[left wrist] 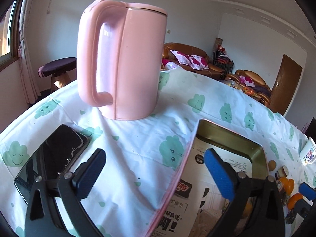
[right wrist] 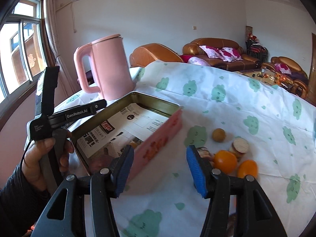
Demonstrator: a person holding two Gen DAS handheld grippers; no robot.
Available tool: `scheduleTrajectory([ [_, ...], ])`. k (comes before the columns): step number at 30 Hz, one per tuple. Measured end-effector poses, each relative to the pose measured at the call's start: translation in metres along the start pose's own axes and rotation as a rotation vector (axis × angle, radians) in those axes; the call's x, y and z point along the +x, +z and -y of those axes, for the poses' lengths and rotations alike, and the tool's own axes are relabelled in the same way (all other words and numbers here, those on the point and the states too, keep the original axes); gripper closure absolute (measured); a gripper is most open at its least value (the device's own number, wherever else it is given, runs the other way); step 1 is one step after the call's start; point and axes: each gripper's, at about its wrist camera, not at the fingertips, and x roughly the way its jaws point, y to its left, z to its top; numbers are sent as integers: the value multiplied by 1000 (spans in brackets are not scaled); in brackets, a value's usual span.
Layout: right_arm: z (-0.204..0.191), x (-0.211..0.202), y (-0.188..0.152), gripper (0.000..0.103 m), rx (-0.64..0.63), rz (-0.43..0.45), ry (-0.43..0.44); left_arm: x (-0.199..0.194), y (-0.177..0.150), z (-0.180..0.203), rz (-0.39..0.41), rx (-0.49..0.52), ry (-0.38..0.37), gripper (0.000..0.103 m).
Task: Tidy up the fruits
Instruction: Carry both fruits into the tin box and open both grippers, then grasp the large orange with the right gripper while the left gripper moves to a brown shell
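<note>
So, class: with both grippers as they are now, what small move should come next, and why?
Probably swing the right gripper right, over the nearest orange. Its jaws are open and empty, and the fruit lies on the cloth outside the tin.

Black claw [right wrist: 158, 169] arms, blue ribbed pads [right wrist: 195, 169], silver screws — white "GenRobot.AI" lettering, dark sleeve

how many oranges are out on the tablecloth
2. One orange sits just right of the right gripper, the other orange lies beside it, further right. Something orange shows inside the tin; more may be hidden.
</note>
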Motion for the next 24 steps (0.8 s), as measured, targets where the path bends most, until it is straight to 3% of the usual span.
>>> scheduleTrajectory([
  [6,68,-36,-21,44,98,10,-179,-1,4,-4,-23,-43,-35,0],
  [9,95,-41,-32,43,150,-10,-216,-16,-3,4,-4,-24,-58,0],
  [24,97,2,-43,43,227,-119,-86,-76,-32,84,45,174,-219,0],
])
